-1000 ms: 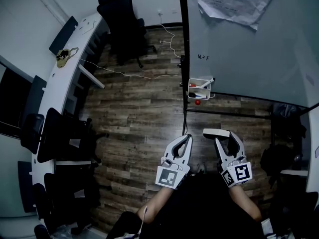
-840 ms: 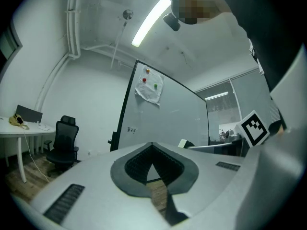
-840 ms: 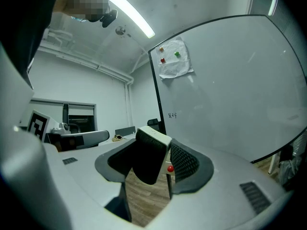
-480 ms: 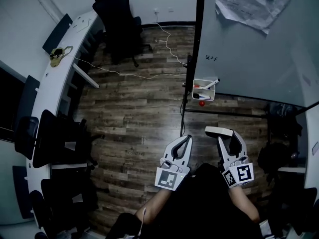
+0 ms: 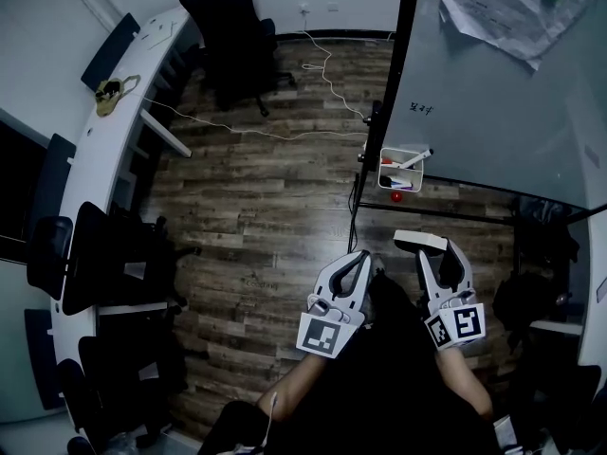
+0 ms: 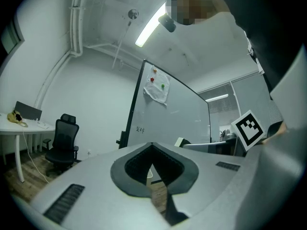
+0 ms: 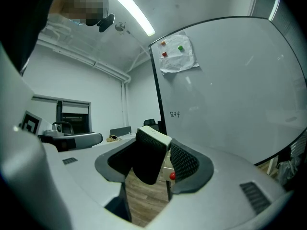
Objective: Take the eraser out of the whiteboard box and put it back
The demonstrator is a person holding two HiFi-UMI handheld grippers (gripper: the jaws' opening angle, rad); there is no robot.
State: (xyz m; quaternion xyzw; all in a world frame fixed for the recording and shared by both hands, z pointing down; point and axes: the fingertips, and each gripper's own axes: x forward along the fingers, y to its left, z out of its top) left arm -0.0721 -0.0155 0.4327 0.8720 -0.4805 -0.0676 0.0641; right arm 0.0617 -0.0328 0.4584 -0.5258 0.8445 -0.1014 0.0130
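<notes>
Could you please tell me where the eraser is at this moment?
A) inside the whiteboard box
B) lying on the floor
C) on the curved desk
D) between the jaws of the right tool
D: the eraser sits clamped in the right tool, apart from the whiteboard box.

The eraser (image 5: 420, 241) is a white-backed block with a dark felt face. It is out of the box, clamped crosswise at the jaw tips of the right gripper (image 5: 434, 248). The box (image 5: 400, 171), small, white and open-topped, hangs at the lower left edge of the whiteboard (image 5: 512, 93) with markers (image 5: 414, 159) inside it.
</notes>
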